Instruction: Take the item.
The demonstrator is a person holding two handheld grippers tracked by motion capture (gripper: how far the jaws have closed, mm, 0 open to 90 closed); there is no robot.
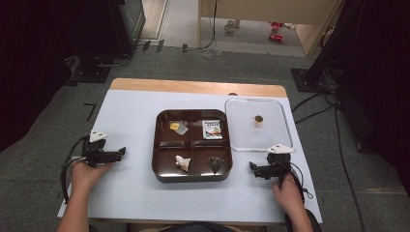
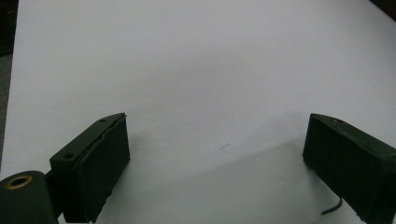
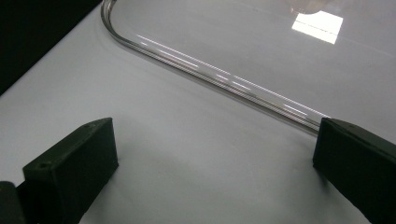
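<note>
Two claws wide apart, left claw (image 1: 121, 152), right claw (image 1: 252, 166)

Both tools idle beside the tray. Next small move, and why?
Probably ease the right tool forward to the clear lid. Its jaws stand open and empty, and the lid's rim lies just ahead of them, while the brown tray sits uncovered beside it. The left tool faces bare table.

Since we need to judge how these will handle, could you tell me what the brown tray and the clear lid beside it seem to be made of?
The brown tray looks like glossy moulded plastic or lacquered ware: its dark rim and four dividers catch soft highlights. The clear lid looks like transparent plastic, possibly acrylic: the white table shows through it, and its rounded rim glints with bright streaks in the right gripper view.
</note>
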